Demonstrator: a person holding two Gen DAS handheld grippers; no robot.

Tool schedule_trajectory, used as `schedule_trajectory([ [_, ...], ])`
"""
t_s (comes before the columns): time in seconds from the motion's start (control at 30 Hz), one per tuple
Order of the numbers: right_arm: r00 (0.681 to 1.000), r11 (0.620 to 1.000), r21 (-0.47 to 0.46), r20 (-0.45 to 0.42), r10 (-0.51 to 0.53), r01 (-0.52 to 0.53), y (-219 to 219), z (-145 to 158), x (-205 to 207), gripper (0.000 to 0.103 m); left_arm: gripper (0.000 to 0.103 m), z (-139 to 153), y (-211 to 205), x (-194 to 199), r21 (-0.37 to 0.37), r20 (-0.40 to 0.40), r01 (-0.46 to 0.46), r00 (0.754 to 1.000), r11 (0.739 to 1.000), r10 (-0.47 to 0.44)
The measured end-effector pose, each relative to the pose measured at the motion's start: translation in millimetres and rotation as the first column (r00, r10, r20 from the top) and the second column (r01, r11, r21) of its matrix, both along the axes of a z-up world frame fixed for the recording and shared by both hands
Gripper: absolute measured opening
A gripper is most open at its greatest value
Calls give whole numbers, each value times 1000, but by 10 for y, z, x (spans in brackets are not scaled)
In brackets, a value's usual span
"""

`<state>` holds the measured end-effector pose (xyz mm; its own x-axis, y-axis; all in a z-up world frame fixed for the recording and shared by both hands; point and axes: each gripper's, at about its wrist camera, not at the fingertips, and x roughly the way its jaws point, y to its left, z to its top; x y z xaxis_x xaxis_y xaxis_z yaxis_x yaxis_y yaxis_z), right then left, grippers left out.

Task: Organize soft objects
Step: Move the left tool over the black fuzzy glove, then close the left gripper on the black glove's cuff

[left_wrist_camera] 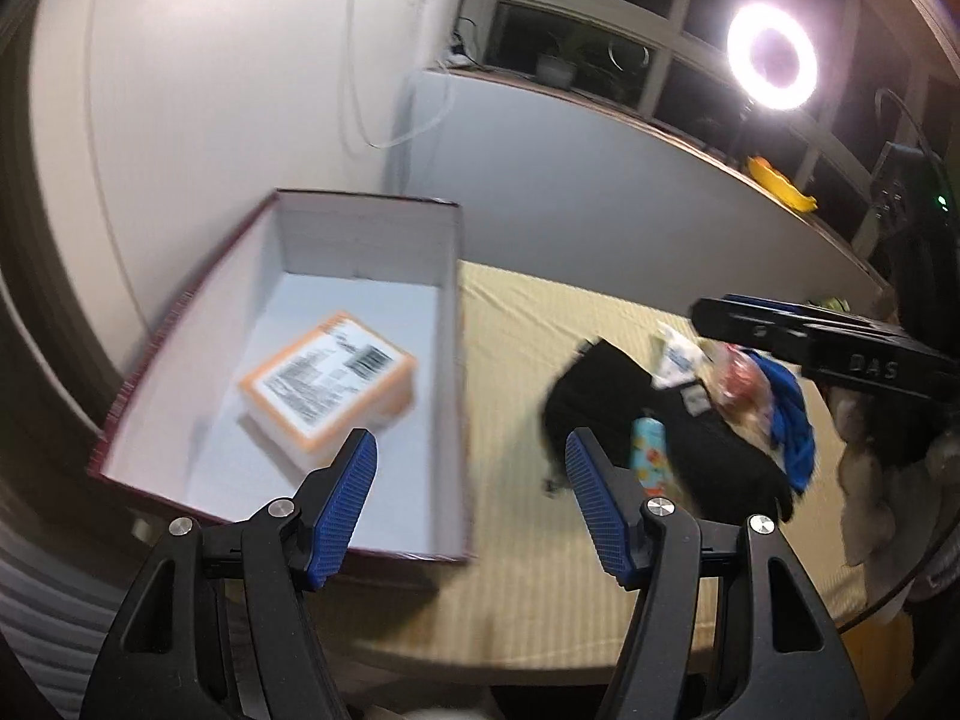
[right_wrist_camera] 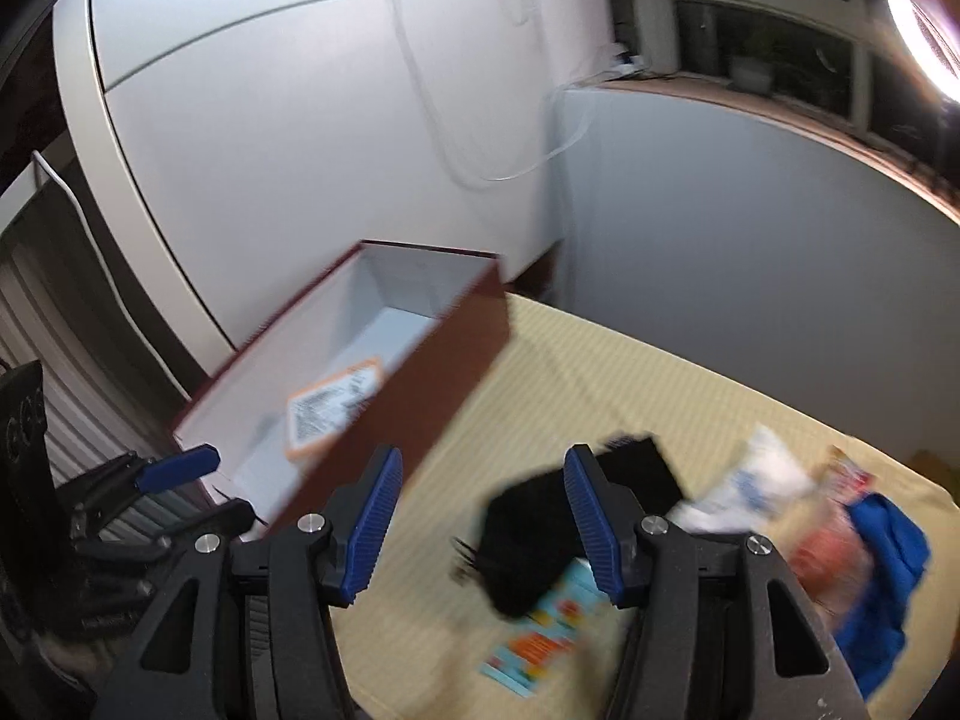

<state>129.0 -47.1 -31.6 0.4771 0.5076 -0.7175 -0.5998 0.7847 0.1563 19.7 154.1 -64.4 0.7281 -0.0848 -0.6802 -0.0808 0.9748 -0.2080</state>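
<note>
Left wrist view: left gripper [left_wrist_camera: 471,447] jaws apart, empty; orange pack [left_wrist_camera: 329,387] in box [left_wrist_camera: 447,324] at ten o'clock, black cloth [left_wrist_camera: 654,420] at two. Right gripper [right_wrist_camera: 483,465] jaws apart, empty; black cloth [right_wrist_camera: 528,540] just below, between fingers.

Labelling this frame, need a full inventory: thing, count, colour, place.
box: 1, maroon outside, white inside, left on the table, open
pack: 1, orange-edged, white label, inside the box
table: 1, beige cover
black cloth: 1, black, right of the box
pouch: 1, light blue with orange print, on the black cloth
white packet: 1, white, behind the cloth
blue cloth: 1, blue, far right of the pile
reddish bag: 1, blurred, by the blue cloth
ring light: 1, lit, by the window
left claw: open, empty
right claw: open, empty
</note>
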Motion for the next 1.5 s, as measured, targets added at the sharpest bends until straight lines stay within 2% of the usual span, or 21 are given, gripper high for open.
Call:
schedule_trajectory([
  [0.3, 990, 989, -62, -15, -137, 136, -952, -207, -113, 53, 64, -215, -588, 39, -70, -21, 102, 994, 992, -104],
  [0.47, 978, 980, -59, -82, -193, 188, -1314, -368, -84, 53, 64, -336, -910, 92, -117, -46, 154, 986, 981, -160],
  [0.63, 967, 979, -32, -152, -202, 200, -1548, -527, -69, 53, 64, -479, -1193, 153, -155, -81, 181, 977, 971, -195],
  [0.93, 934, 981, 10, -308, -181, 194, -1653, -878, 114, 53, 64, -716, -1600, 377, -258, -174, 228, 945, 939, -277],
  [1.13, 904, 979, 29, -390, -173, 200, -1653, -1056, 253, 53, 64, -787, -1845, 487, -232, -191, 255, 934, 939, -301],
  [1.23, 899, 980, 37, -407, -163, 195, -1633, -1093, 302, 52, 64, -846, -1898, 570, -213, -208, 260, 930, 942, -304],
  [1.37, 892, 985, 51, -433, -129, 167, -1570, -1130, 334, 52, 64, -944, -1948, 661, -225, -236, 265, 919, 937, -317],
  [1.5, 890, 989, 39, -443, -110, 141, -1482, -1173, 356, 47, 64, -974, -1982, 721, -220, -234, 276, 916, 936, -325],
])
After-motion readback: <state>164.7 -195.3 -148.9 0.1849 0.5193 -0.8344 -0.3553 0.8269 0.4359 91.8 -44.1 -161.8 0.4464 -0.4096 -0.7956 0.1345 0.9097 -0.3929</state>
